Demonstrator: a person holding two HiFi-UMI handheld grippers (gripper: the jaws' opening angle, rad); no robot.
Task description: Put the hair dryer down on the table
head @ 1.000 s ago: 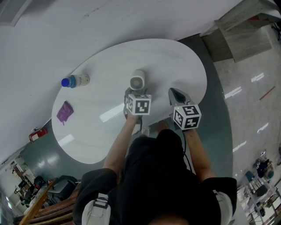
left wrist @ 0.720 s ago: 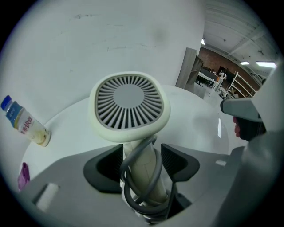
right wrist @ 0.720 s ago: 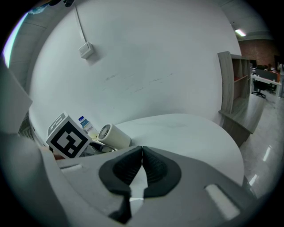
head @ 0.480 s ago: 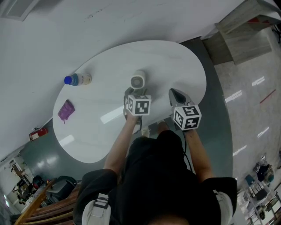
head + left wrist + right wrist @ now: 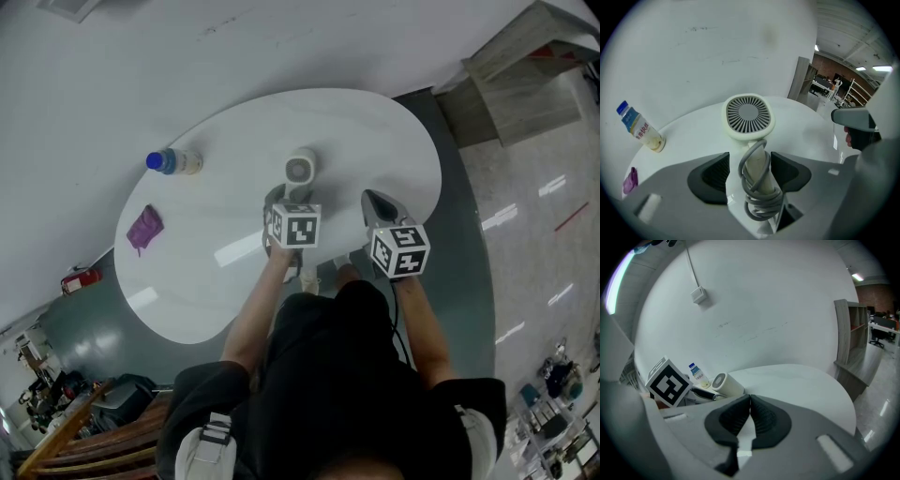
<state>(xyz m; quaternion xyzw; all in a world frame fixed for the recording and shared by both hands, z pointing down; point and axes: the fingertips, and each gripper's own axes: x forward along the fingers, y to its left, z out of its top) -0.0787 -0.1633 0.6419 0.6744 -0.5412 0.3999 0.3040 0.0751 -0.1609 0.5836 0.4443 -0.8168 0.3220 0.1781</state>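
left gripper (image 5: 749, 160): jaws apart, straddling the handle, gap showing on its left side
right gripper (image 5: 750, 405): jaws pressed together, empty
hair dryer (image 5: 748, 116): barrel resting mid-table (image 5: 375, 131), cord wrapped round handle

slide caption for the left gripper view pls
Left gripper, jaws apart around the hair dryer's cord-wrapped handle, above a white table.
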